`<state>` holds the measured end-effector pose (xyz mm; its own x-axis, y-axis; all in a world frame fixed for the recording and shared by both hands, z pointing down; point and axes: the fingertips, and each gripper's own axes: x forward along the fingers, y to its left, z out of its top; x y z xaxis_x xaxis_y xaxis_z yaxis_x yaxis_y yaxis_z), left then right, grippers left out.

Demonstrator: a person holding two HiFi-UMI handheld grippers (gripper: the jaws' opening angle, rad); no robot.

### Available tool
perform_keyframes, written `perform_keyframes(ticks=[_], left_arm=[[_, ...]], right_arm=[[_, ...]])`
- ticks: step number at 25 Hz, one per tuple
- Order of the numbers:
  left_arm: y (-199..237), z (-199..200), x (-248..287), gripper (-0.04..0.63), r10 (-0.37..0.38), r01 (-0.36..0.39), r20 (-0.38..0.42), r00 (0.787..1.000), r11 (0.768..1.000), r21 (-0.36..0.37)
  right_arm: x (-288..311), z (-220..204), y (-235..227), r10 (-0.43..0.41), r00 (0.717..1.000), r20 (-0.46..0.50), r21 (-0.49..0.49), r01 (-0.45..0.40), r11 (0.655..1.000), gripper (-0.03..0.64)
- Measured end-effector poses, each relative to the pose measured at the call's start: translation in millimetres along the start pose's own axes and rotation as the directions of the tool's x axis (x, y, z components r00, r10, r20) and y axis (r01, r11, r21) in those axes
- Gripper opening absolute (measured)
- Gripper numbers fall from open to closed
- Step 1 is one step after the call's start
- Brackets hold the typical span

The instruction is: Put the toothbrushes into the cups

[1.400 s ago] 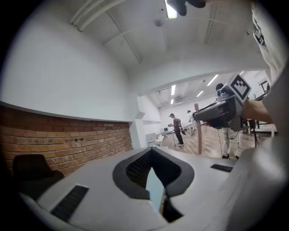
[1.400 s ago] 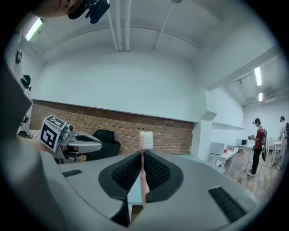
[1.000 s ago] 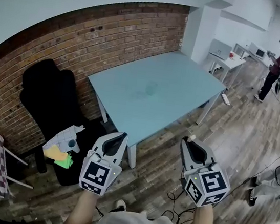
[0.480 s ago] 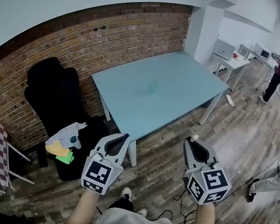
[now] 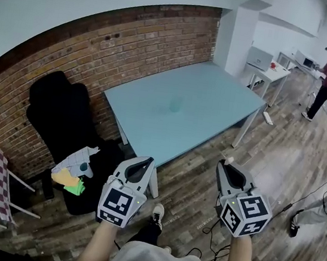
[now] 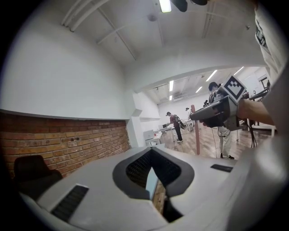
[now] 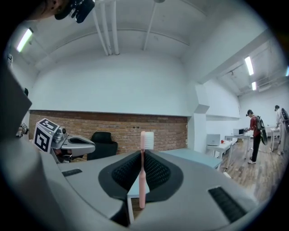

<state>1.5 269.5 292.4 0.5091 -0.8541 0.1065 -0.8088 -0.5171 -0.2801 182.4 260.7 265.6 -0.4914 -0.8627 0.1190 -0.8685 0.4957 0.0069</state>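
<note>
**Toothbrush clamped upright, cup well ahead on the bench**

The pink toothbrush [image 7: 142, 173] stands upright in the right tongs [image 5: 226, 167], bristles on top. The pads are closed on the lower half of its handle, and the head rises clear above the tips.

It should handle as a light, stiff stick. The handle is thin, smooth plastic and could swivel in the pads if the head knocks a rim. A hold nearer mid-handle would steady it.

The left tongs [image 5: 144, 165] are closed tip to tip with nothing between them.

Both are held over the wooden floor, short of the near corner of the pale blue bench [image 5: 217, 92].

Near the middle of the bench stands a small translucent thing, probably a cup [image 5: 175, 105], though it is too small to be sure. It looks light enough to tip if nudged.
</note>
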Motion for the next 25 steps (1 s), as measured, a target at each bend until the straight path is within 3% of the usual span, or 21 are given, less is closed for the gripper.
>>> perform_keyframes(ticks=[13,25], left_arm=[[27.5,-6.5,78.1,0.012,-0.026,0.026,0.013,1.000,1.000,-0.017],[87.1,-15.0,166.4,0.012,-0.035,0.036,0.018,0.999,0.999,-0.040]], right_arm=[[61.9,2.4,-37.9,0.001,1.000,0.013,-0.004,-0.001,1.000,0.040],[152.8,10.1,-88.9,-0.014,1.000,0.015,0.032,0.013,0.999,0.040]])
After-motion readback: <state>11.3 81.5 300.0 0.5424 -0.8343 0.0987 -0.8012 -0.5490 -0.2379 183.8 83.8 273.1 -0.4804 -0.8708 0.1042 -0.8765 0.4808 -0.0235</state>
